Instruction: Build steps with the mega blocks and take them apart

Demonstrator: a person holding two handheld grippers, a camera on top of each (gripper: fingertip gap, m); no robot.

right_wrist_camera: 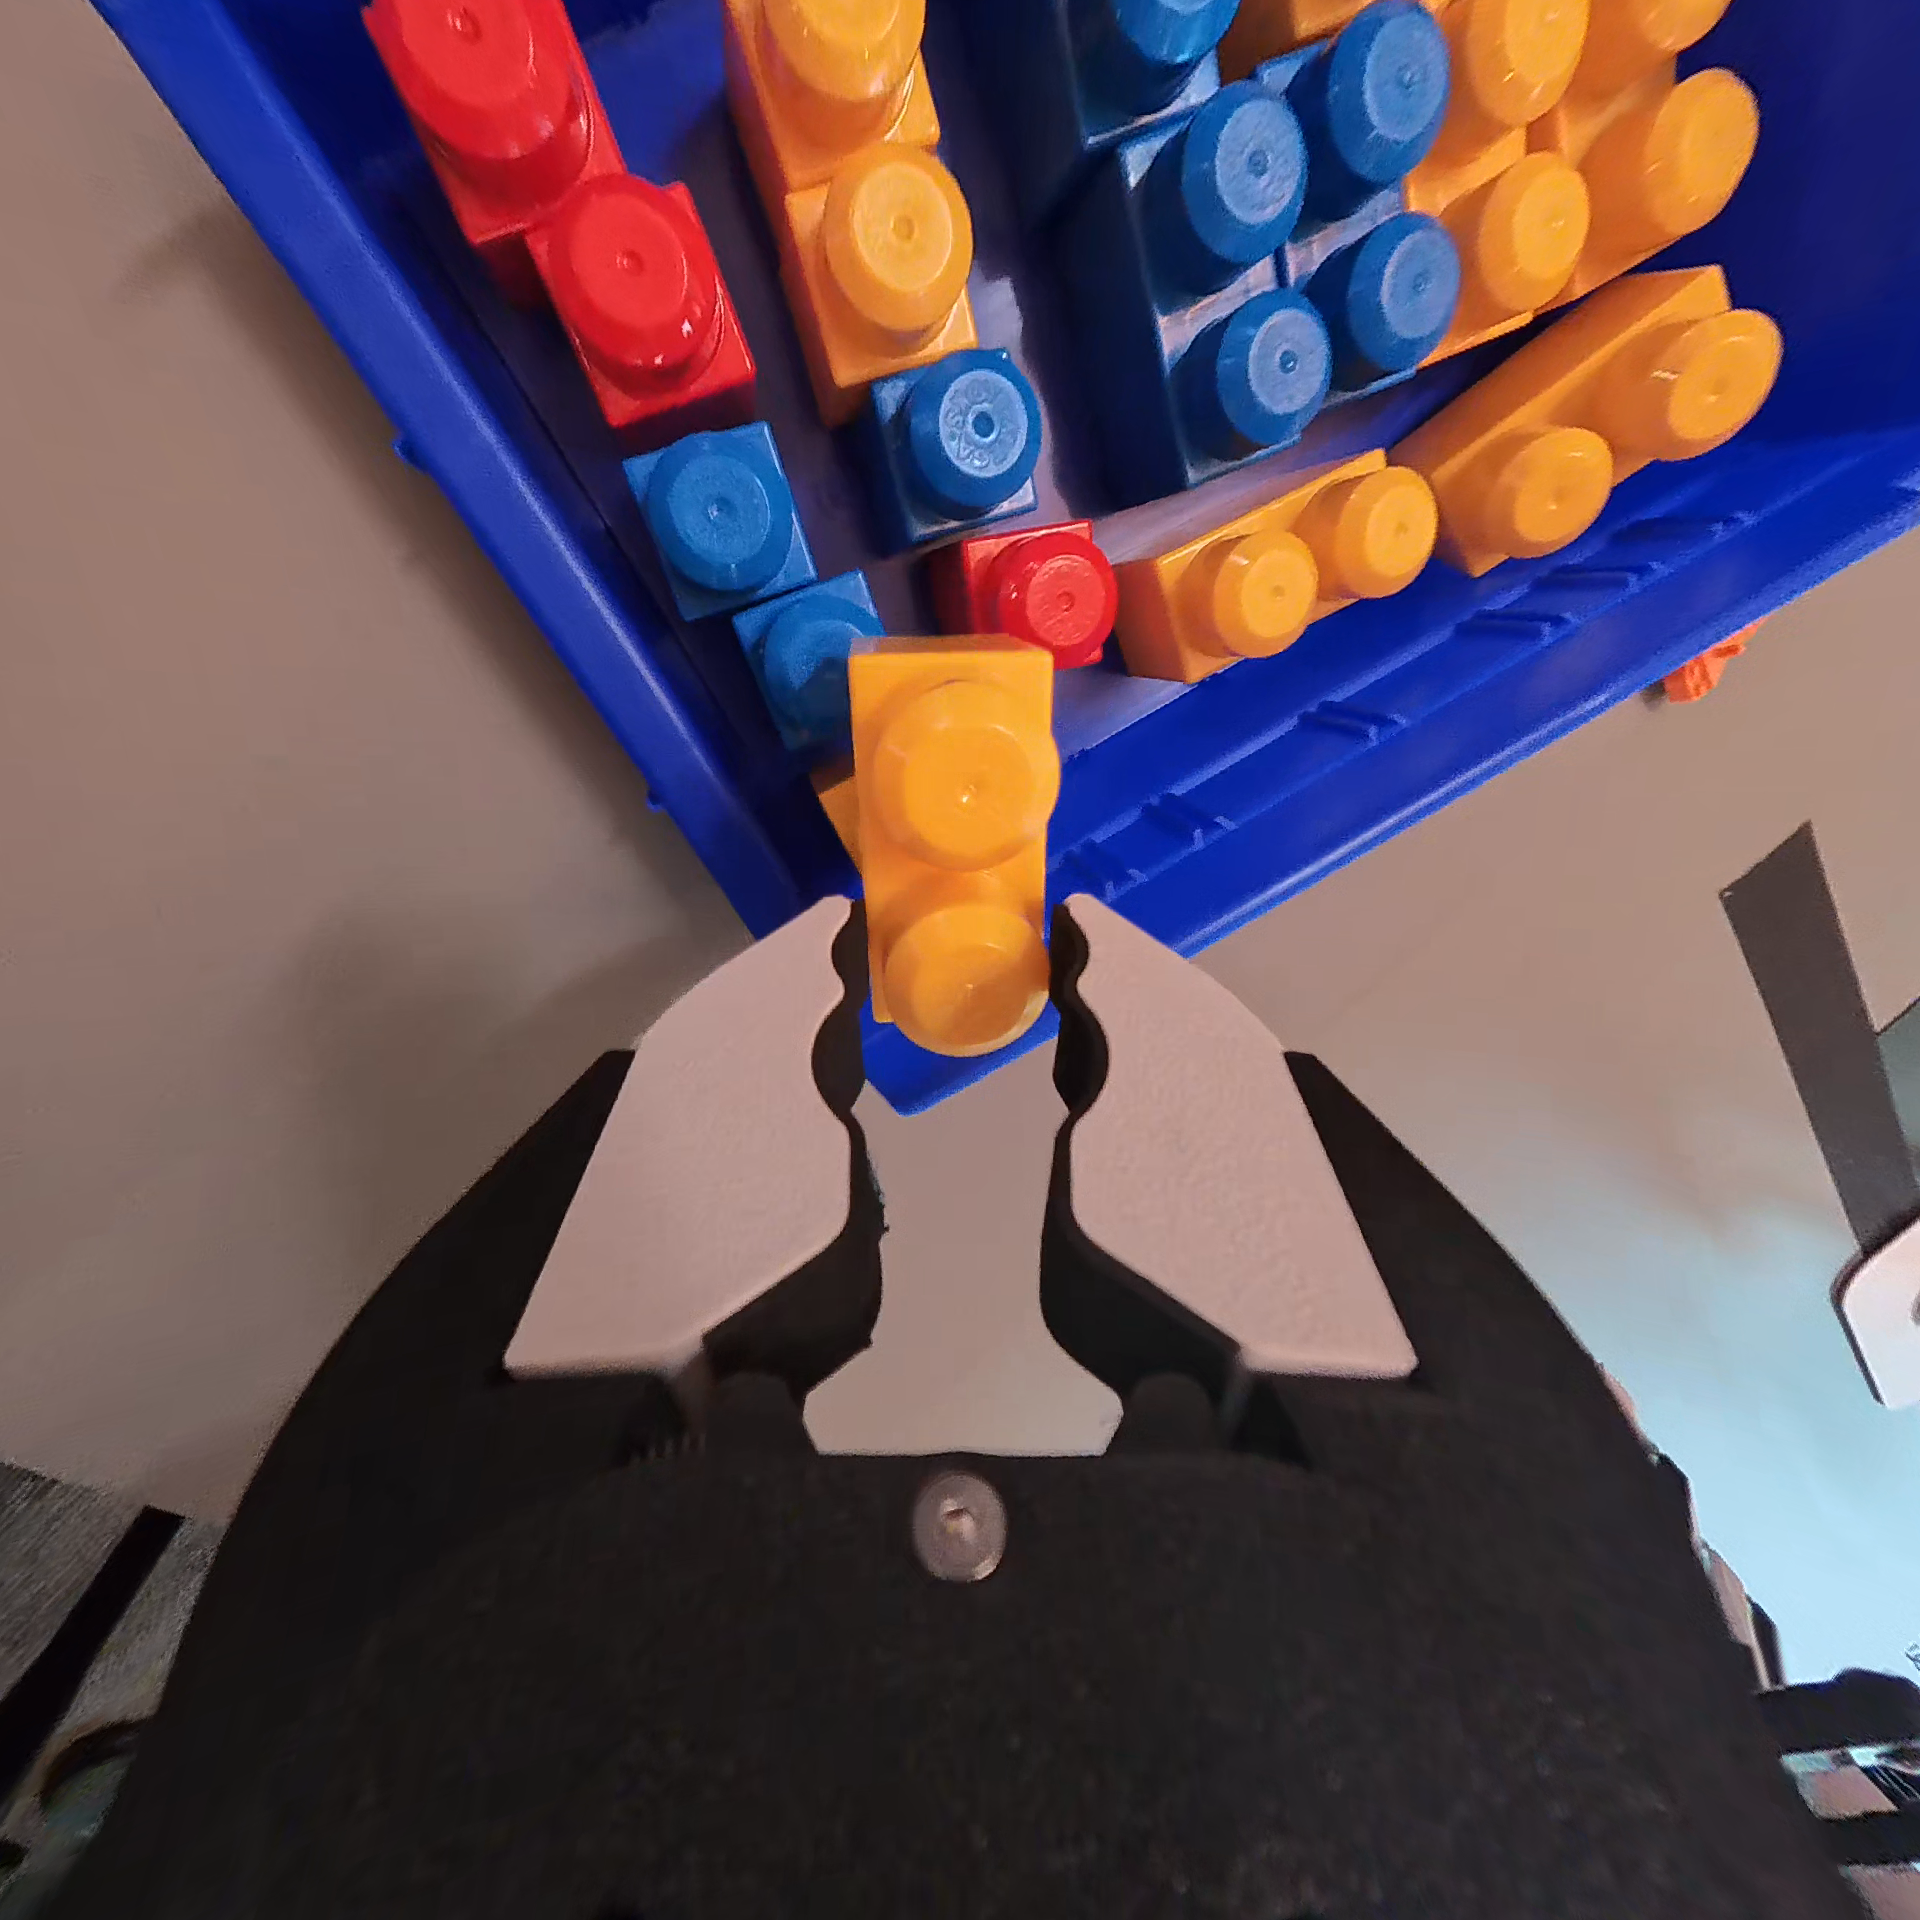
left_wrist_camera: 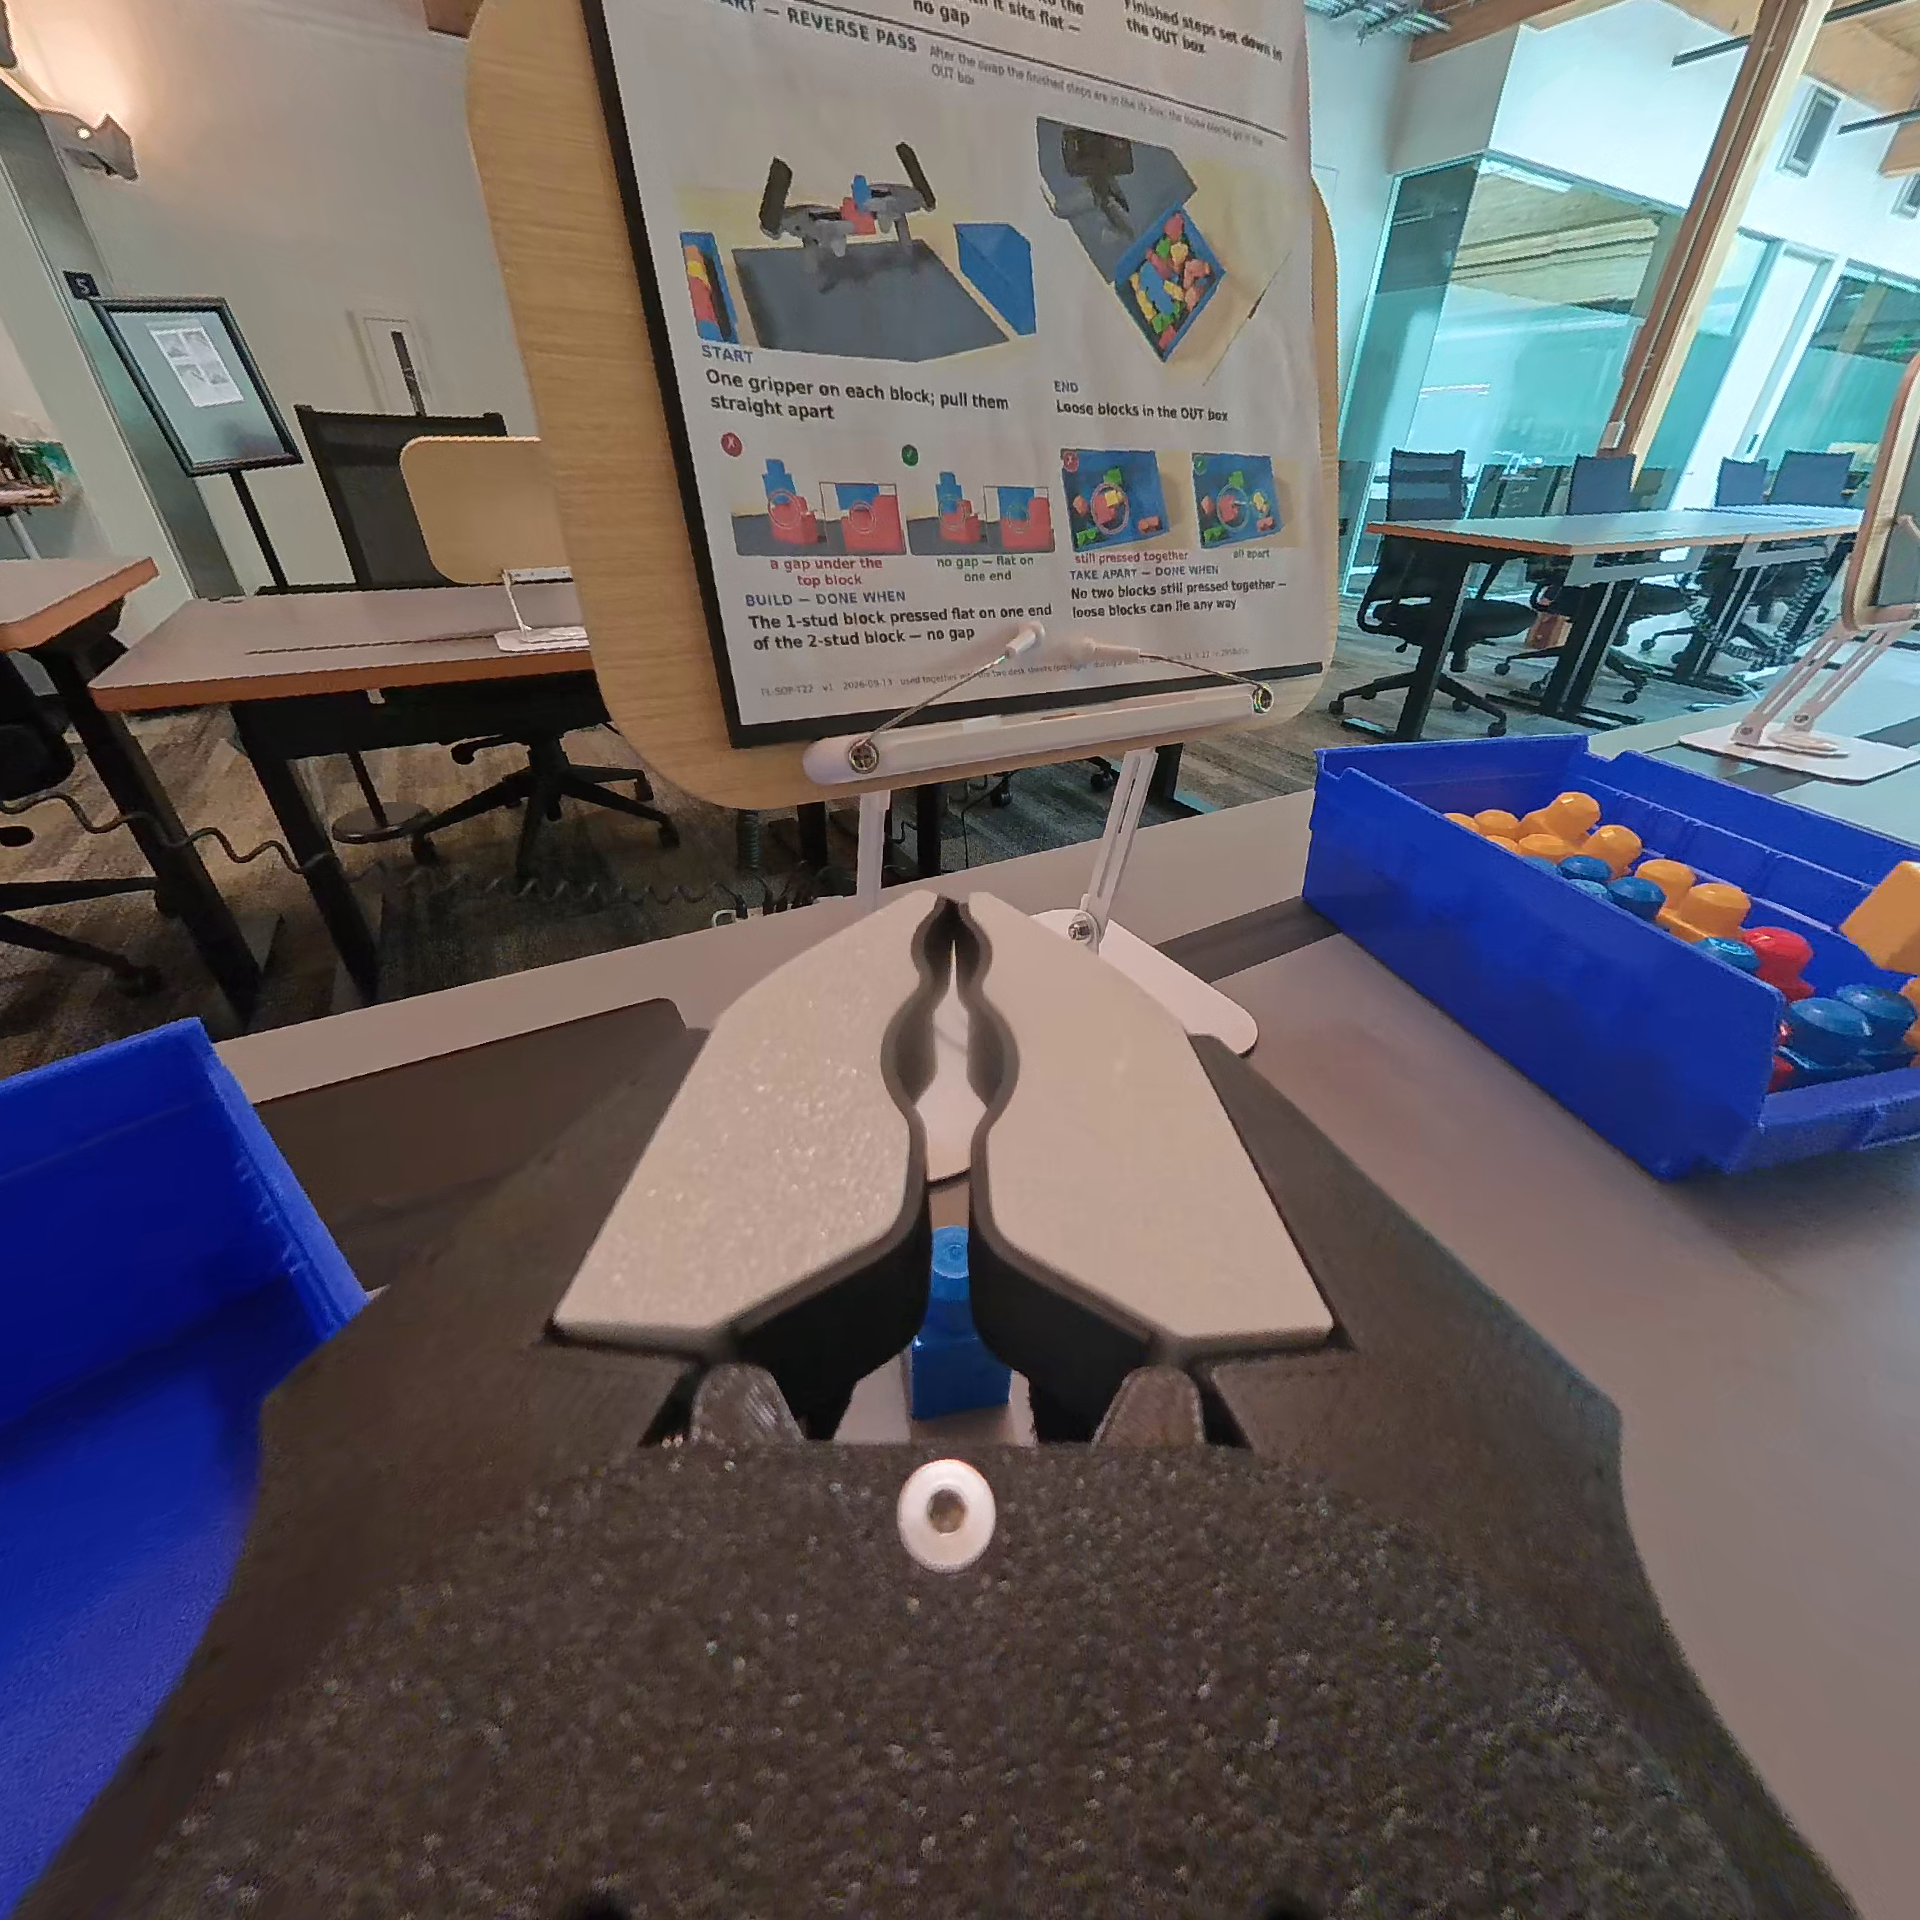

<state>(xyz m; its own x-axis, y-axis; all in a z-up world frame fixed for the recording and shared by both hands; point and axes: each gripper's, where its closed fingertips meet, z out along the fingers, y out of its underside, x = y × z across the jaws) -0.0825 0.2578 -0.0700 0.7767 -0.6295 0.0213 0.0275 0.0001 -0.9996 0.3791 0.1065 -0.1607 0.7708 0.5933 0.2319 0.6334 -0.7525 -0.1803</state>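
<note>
We're mid-build: left gripper (left_wrist_camera: 951, 920) jaws together over a blue block (left_wrist_camera: 958, 1340), right gripper (right_wrist_camera: 951, 914) jaws clamped on orange two-stud block (right_wrist_camera: 951, 831) above bin (right_wrist_camera: 1455, 665); next, align and press.

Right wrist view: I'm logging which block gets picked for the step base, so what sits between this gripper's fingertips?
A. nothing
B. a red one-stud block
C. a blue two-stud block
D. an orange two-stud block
D: the right gripper has its fingertips against the sides of an orange two-stud block, held at its near end over the corner of the blue bin.
</note>
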